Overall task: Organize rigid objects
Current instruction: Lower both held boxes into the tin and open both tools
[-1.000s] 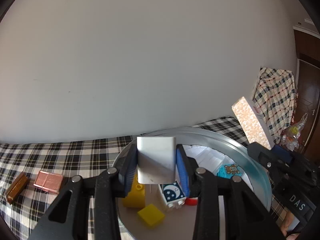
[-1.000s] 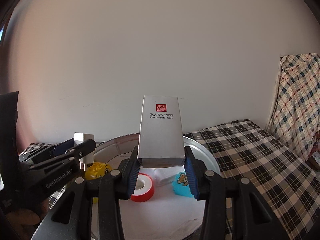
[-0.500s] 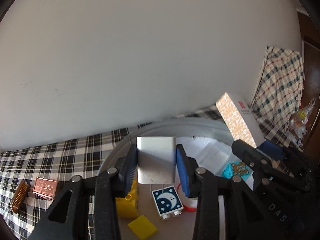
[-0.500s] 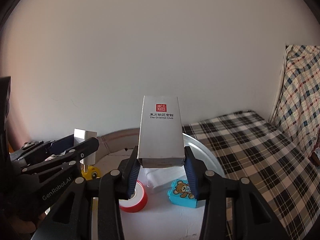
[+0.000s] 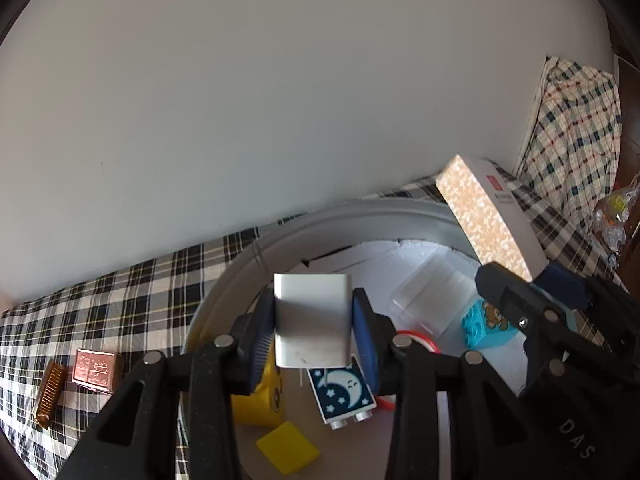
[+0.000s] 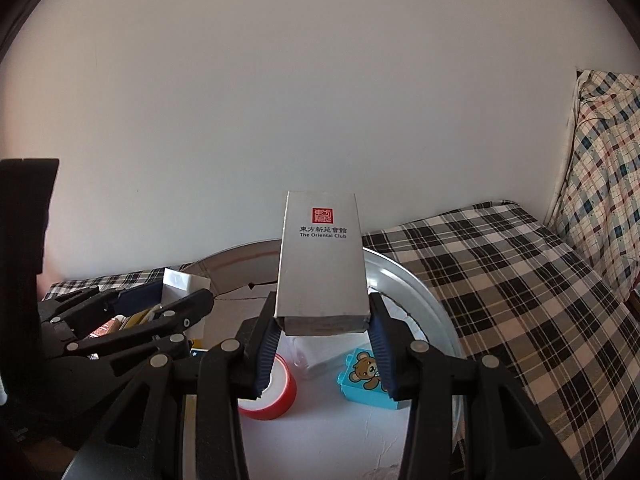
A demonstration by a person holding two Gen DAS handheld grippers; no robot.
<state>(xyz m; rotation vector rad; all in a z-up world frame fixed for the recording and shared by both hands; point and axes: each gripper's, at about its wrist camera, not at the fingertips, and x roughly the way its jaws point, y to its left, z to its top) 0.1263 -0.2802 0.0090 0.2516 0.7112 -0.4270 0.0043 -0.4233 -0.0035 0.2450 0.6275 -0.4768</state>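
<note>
My left gripper (image 5: 314, 330) is shut on a small white box (image 5: 312, 318), held above the round silver tray (image 5: 288, 236). My right gripper (image 6: 322, 340) is shut on a tall grey box (image 6: 322, 264) printed "The Oriental Club", also over the tray (image 6: 412, 276). That grey box (image 5: 486, 220) shows at the right of the left wrist view, with a gold patterned side. Inside the tray lie a moon block (image 5: 342, 392), a yellow block (image 5: 260, 400), a flat yellow square (image 5: 288, 452), a blue bear block (image 6: 366, 376), a red tape roll (image 6: 268, 396) and a clear plastic case (image 5: 432, 298).
The tray rests on a black-and-white plaid bed cover (image 6: 500, 272). Left of the tray lie a copper-coloured box (image 5: 96, 368) and a brown ridged piece (image 5: 50, 394). A plaid cloth (image 5: 576, 128) hangs at the right, against a plain white wall.
Both grippers have moved forward and tilted down over the tray while keeping their boxes. The tray's contents now sit closer and higher in both views.
</note>
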